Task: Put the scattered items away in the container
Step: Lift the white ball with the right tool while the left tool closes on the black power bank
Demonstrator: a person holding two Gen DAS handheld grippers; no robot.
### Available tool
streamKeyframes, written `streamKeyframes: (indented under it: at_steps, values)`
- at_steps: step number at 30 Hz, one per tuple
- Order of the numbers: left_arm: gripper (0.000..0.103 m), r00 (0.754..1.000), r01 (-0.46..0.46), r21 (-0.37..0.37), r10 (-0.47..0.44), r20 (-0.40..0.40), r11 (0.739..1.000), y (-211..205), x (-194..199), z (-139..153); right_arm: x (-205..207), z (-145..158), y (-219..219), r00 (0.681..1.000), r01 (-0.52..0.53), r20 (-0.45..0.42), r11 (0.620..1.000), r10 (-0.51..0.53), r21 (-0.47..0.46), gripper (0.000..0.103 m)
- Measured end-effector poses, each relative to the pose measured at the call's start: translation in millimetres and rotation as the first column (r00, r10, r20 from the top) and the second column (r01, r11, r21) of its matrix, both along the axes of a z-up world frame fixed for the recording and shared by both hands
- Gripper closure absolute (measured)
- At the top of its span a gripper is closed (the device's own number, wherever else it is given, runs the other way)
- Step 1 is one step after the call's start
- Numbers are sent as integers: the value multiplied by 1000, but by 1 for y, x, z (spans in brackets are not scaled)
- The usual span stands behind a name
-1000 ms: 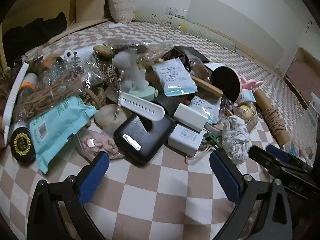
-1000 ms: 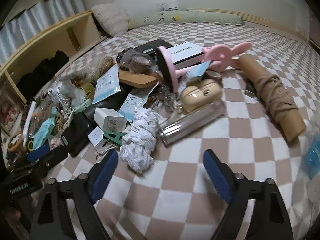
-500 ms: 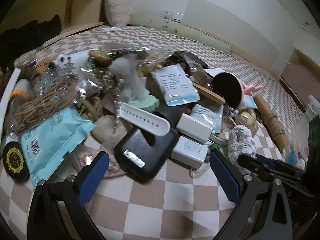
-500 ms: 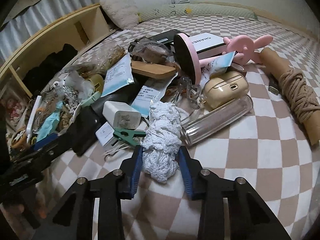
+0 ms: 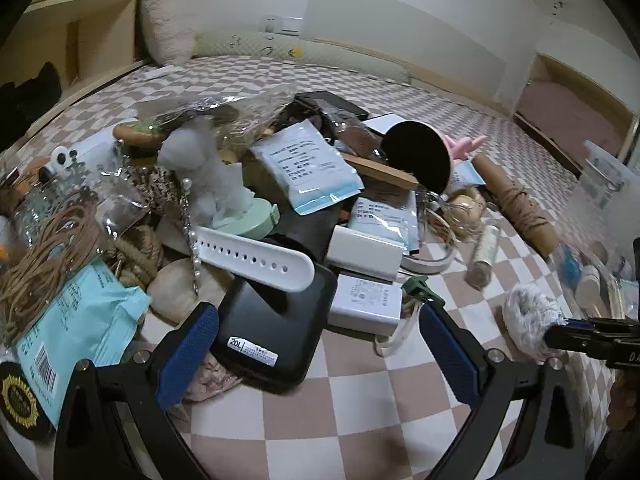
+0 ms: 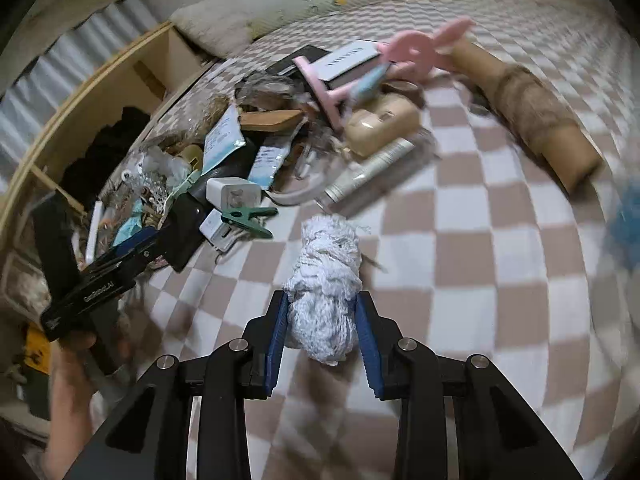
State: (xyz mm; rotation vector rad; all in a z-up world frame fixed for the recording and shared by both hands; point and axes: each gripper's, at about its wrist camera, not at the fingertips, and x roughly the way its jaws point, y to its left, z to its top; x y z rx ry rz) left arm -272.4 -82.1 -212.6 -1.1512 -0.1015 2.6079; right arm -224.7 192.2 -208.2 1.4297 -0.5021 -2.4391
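The right tongs squeeze a white yarn ball. The left tongs gape wide, holding nothing, by the black case.

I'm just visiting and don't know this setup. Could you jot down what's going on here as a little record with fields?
Setting: checkered cloth with a heap of small household items
Right gripper: shut on white yarn bundle, apart from the heap
Left gripper: open, empty, facing black case
Near the case: white charger, green clip
Container: clear bin, far right
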Motion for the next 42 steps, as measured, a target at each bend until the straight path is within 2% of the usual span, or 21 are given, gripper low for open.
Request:
streamKeyframes:
  at_steps: [7,16,21,22,28,30,34,42]
  values:
    - [2,999,-5,-23,5,40,1000,-1,-11,-11,6,-1,-1,1000,-11,14,1000,11,-19,68]
    - [3,994,71,-178,-56,91,982,32,-2,-22,6,-3,4,1000,-12,23,999,12,-39,68]
    - [3,994,47,-263,-20,105,964,45,-5,-31,5,-6,3,1000,-16,24,999,17,-41,68]
    - [9,994,36,-269,-7,107,963,45,-7,-32,4,-6,3,1000,-16,19,999,17,-41,68]
    - [21,993,-13,-246,42,113,969,37,-12,-36,-2,-8,1,1000,-17,-10,999,17,-39,66]
    - [28,992,-30,-240,58,110,970,34,-13,-35,-4,-10,-1,1000,-18,-7,999,18,-44,59]
    - [41,991,-52,-228,79,109,972,27,-11,-34,-5,-14,-6,1000,-28,1,999,28,-42,55]
    - [43,990,-61,-249,90,108,967,27,-8,-33,-6,-9,-1,1000,-16,-16,999,15,-36,55]
